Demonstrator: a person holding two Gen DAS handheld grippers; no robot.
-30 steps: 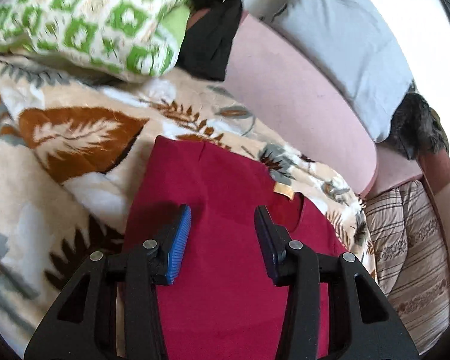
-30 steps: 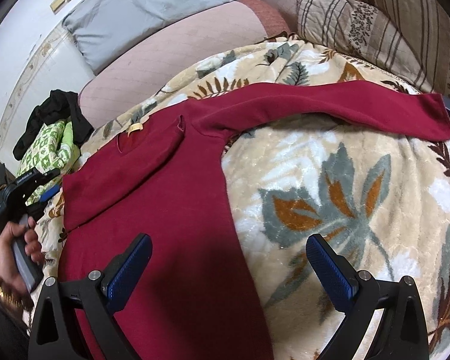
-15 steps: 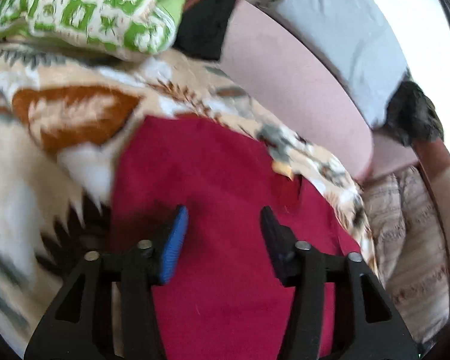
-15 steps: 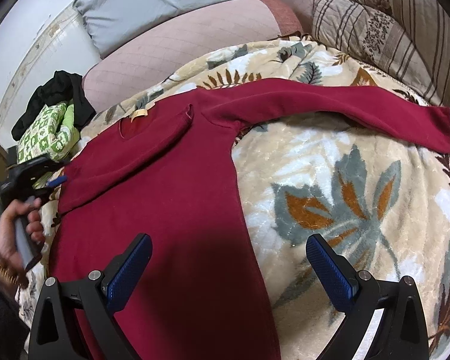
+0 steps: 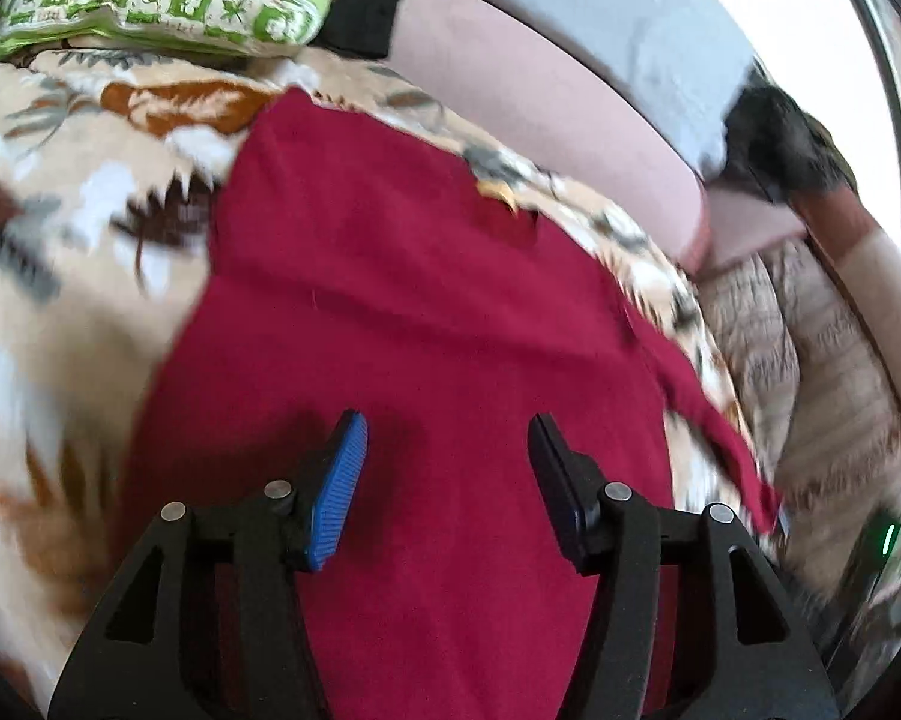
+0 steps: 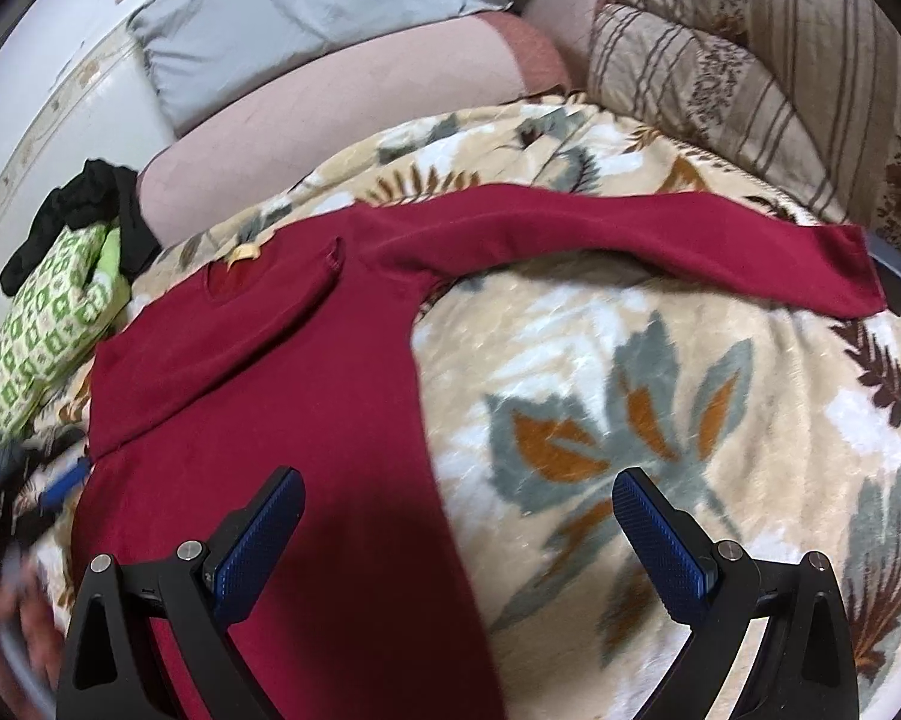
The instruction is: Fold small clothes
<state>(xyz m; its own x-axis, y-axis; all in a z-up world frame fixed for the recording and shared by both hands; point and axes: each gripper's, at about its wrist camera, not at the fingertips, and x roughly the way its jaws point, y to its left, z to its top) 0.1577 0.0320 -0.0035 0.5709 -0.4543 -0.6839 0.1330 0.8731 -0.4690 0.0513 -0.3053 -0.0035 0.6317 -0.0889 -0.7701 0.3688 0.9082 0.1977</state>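
Blue-padded fingers (image 5: 337, 489) of the left gripper (image 5: 447, 450) sit partly open and empty over the body of the red sweater (image 5: 426, 324), which lies flat on a leaf-print blanket (image 5: 60, 252). The right gripper (image 6: 459, 510) gapes wide, holding nothing, straddling the sweater's side edge. Only the right view shows the one long sleeve (image 6: 660, 252) stretched out. Since a second ago, the left gripper has pulled back, revealing more sweater.

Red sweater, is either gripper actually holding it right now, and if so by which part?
Nothing is held. The left gripper and right gripper are both open above the red sweater, with no fabric between their fingers.
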